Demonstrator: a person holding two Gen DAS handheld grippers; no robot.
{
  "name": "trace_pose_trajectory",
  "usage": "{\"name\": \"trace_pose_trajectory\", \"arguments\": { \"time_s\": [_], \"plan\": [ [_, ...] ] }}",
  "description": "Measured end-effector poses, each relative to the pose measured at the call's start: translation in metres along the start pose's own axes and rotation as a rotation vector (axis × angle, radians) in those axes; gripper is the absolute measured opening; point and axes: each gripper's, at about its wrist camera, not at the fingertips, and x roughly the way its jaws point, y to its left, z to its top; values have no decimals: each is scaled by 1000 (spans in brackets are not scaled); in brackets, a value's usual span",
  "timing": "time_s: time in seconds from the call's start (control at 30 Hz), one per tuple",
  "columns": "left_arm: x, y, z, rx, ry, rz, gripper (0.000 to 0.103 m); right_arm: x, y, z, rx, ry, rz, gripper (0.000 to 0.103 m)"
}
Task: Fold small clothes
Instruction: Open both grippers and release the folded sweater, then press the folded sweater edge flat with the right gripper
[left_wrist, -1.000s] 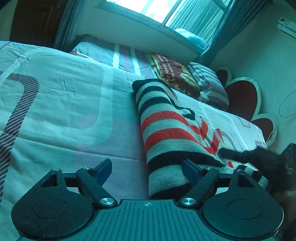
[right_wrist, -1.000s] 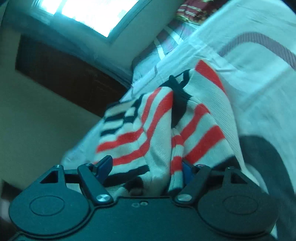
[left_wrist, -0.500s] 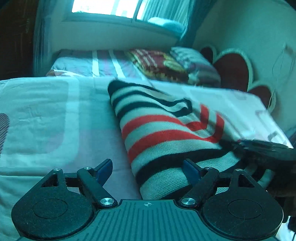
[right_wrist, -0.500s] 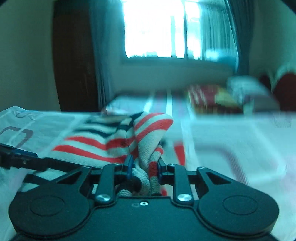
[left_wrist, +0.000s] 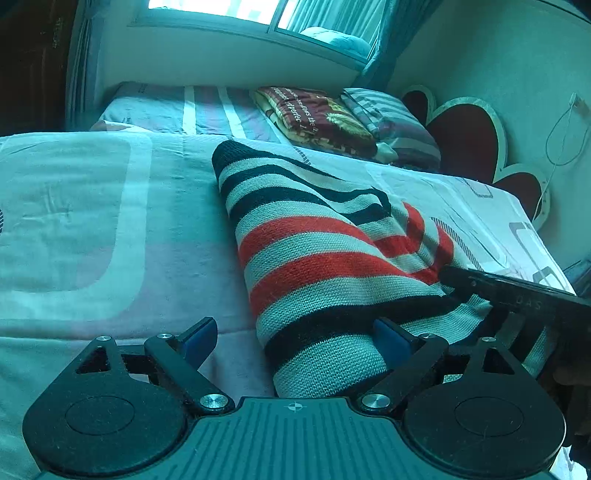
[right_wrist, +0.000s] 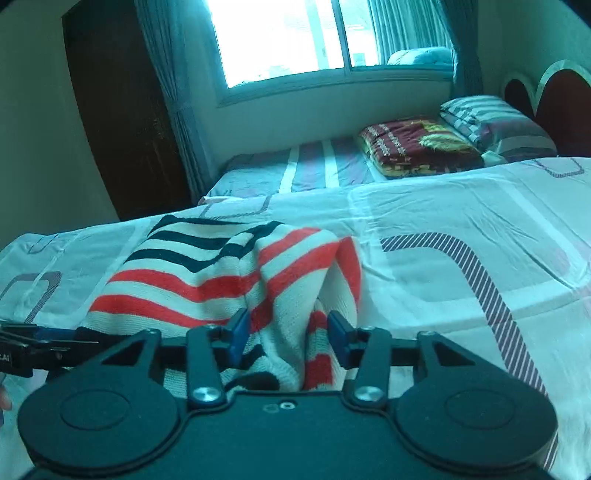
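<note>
Right gripper (right_wrist: 284, 334): jaws part-way apart and just been opening, a bunched fold of the sweater (right_wrist: 221, 277) standing between the blue pads (right_wrist: 239, 332). Left pad seems to touch the knit, right pad looks just clear of it — reads as a released or very loose hold, not a clamp.

Left gripper (left_wrist: 295, 341): jaws wide and just been opening further. The near left edge of the sweater (left_wrist: 314, 266) lies between them; its right pad (left_wrist: 388, 338) rests against the knit, the left pad (left_wrist: 199, 338) sits over bare bedsheet (left_wrist: 92, 221). Not gripping.

Sweater: striped knit, cream with red and black bands, lying folded lengthwise on the bed, near end at both grippers, far end toward the pillows (left_wrist: 388, 118). The right gripper (left_wrist: 517, 295) comes in over its right edge in the left view.

Handling, as a judgement:
- light, soft, thick knit — bunches and humps rather than lying flat, as the raised fold at the right jaws shows
- stretchy, so pulling at one point would skew the stripes
- rough knit on cotton sheet, likely to drag rather than slide
- not fragile, though pad tips could snag loops

Where to grip: the two near corners of the folded end, one per gripper, pinching all layers at the edge — then lift together toward the far end.
</note>
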Motion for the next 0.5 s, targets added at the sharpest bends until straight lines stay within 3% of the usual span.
{"name": "trace_pose_trajectory", "arguments": {
  "time_s": [0.03,0.1,0.13,0.27,0.33,0.5],
  "plan": [
    [0,0,-1,-6,1,-1,91,5,-1,0,7,35,17,43],
    [-1,1,-1,-11,0,-1,91,1,1,-2,-26,2,43,26],
    [-2,-1,0,-7,-3,-1,91,-2,1,-2,-30,-13,46,24],
    [-10,-16,5,52,-39,-8,90,-26,-6,-7,12,-129,75,22],
    [0,-23,3,92,-3,31,90,-12,-20,-16,82,-69,65,23],
    [9,-18,1,53,38,-1,92,-15,-40,-19,241,-65,79,35]
  ]
}}
